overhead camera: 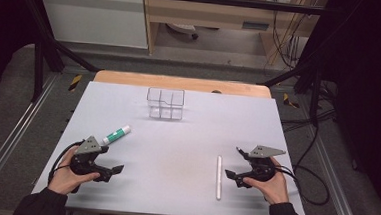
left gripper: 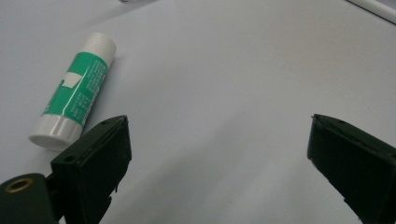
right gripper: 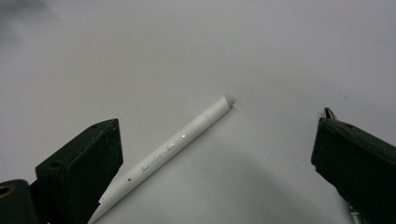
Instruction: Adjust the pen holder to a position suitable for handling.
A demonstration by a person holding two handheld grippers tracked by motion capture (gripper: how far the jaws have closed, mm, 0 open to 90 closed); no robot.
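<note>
A green-and-white glue stick (overhead camera: 116, 134) lies on the white table (overhead camera: 176, 151), just beyond my left gripper (overhead camera: 112, 159). In the left gripper view the glue stick (left gripper: 74, 95) rests to the left of the jaws. The left gripper (left gripper: 219, 120) is open, with bare table between its jaws. A white pen (overhead camera: 219, 177) lies lengthwise just left of my right gripper (overhead camera: 232, 162). In the right gripper view the pen (right gripper: 173, 149) runs diagonally across the table ahead of the open right gripper (right gripper: 217, 122), untouched by either jaw.
A clear plastic organizer box (overhead camera: 165, 103) with compartments stands at the far middle of the table. A wooden edge (overhead camera: 180, 82) runs behind the table. Black cables (overhead camera: 306, 184) trail off at the right, and dark frame bars stand at both far sides.
</note>
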